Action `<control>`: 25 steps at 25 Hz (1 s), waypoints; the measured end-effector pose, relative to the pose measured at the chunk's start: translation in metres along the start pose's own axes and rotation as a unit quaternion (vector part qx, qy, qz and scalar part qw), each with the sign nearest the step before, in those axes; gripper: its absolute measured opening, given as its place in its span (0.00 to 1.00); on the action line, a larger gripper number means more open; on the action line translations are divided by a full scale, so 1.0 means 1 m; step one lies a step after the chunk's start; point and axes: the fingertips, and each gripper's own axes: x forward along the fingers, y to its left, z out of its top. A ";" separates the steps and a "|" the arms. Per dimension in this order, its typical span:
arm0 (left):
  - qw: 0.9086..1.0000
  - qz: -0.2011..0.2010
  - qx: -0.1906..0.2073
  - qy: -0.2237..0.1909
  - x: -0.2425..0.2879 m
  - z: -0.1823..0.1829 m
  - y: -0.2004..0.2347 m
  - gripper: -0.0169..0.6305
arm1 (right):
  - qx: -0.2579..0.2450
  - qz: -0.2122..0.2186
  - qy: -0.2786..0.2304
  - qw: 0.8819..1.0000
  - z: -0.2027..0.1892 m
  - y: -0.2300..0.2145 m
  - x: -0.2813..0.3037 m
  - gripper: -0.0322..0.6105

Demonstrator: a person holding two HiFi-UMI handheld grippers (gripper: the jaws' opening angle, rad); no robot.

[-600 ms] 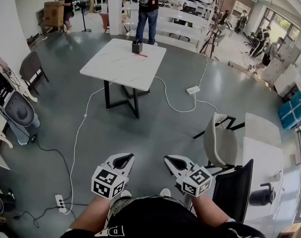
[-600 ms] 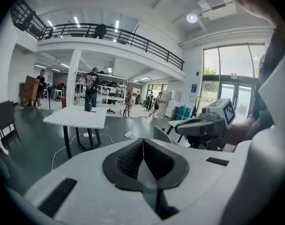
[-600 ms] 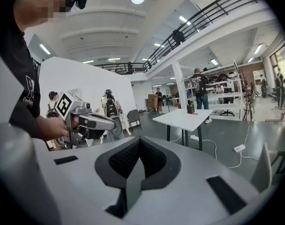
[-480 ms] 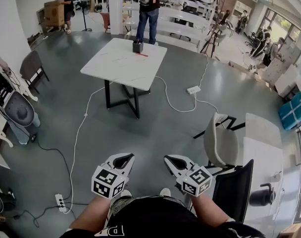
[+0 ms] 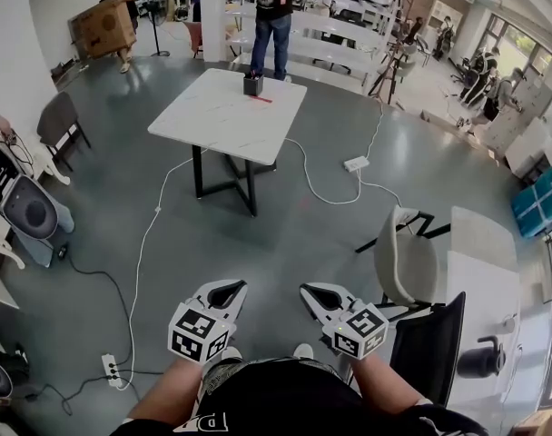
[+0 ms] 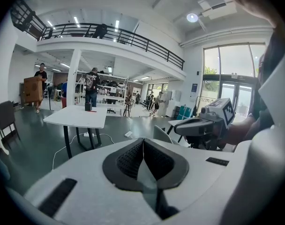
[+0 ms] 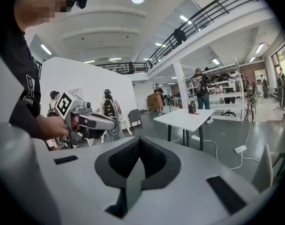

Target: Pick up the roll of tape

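My left gripper [image 5: 223, 291] and right gripper [image 5: 314, 293] are held side by side low in the head view, both shut with nothing between their jaws. Their pads meet in the left gripper view [image 6: 143, 142] and in the right gripper view [image 7: 139, 142]. Far ahead across the floor stands a white table [image 5: 212, 121], which also shows in both gripper views [image 6: 77, 117] [image 7: 184, 118]. On its far edge sit a small dark object [image 5: 251, 84] and a thin red item [image 5: 260, 101]. I cannot make out a roll of tape from this distance.
A grey chair [image 5: 405, 262] and a black chair [image 5: 430, 343] stand close on my right beside a white desk [image 5: 480, 280]. A white cable [image 5: 144, 243] and a power strip [image 5: 355, 164] lie on the floor. One person [image 5: 273, 16] stands behind the table; another carries a cardboard box [image 5: 103, 27].
The person at the back left has lifted the cardboard box and is carrying it. Both grippers stay where they were, shut.
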 end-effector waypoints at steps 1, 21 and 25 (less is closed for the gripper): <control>1.000 0.000 -0.001 0.000 0.000 -0.001 0.001 0.05 | -0.004 -0.003 0.001 1.000 0.000 0.001 0.001 0.05; 1.000 -0.009 0.006 0.004 -0.051 -0.012 0.073 0.05 | 0.014 0.016 0.007 1.000 0.003 0.067 0.074 0.05; 1.000 -0.021 0.009 0.009 -0.063 -0.016 0.088 0.05 | 0.024 0.002 0.002 1.000 0.006 0.077 0.089 0.05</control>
